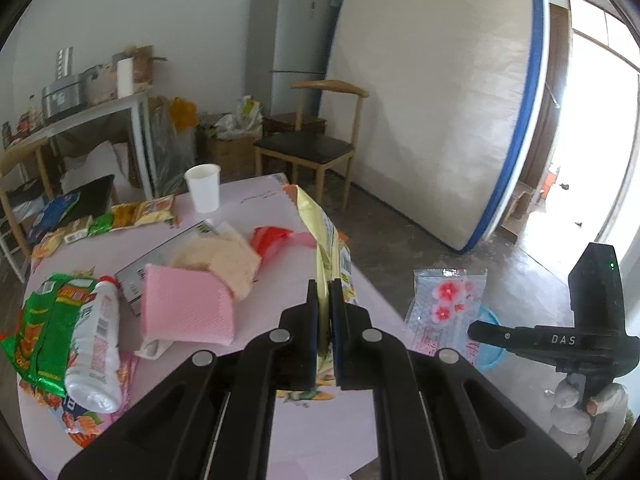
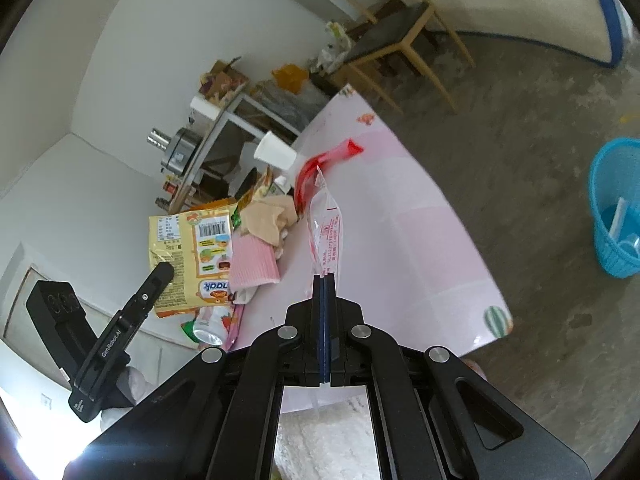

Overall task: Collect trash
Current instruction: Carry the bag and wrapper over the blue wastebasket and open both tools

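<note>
My left gripper (image 1: 324, 292) is shut on a yellow snack bag (image 1: 316, 224), which stands up from its jaws above the pink table (image 1: 304, 432). In the right wrist view the same bag (image 2: 192, 240) hangs at the left gripper's tip (image 2: 164, 270). My right gripper (image 2: 325, 280) is shut on a clear plastic wrapper (image 2: 326, 228) with red print. From the left wrist view this wrapper (image 1: 444, 300) shows pink flowers and hangs off the table's right edge, over the floor. A blue basket (image 2: 616, 216) stands on the floor to the right, with white scraps inside.
On the table lie a white bottle (image 1: 94, 344), green wrappers (image 1: 40, 328), a pink cloth (image 1: 188, 308), a beige cloth (image 1: 224, 260), red plastic (image 1: 272, 238) and a paper cup (image 1: 204, 192). Behind stand a wooden chair (image 1: 308, 148), a mattress and a fridge.
</note>
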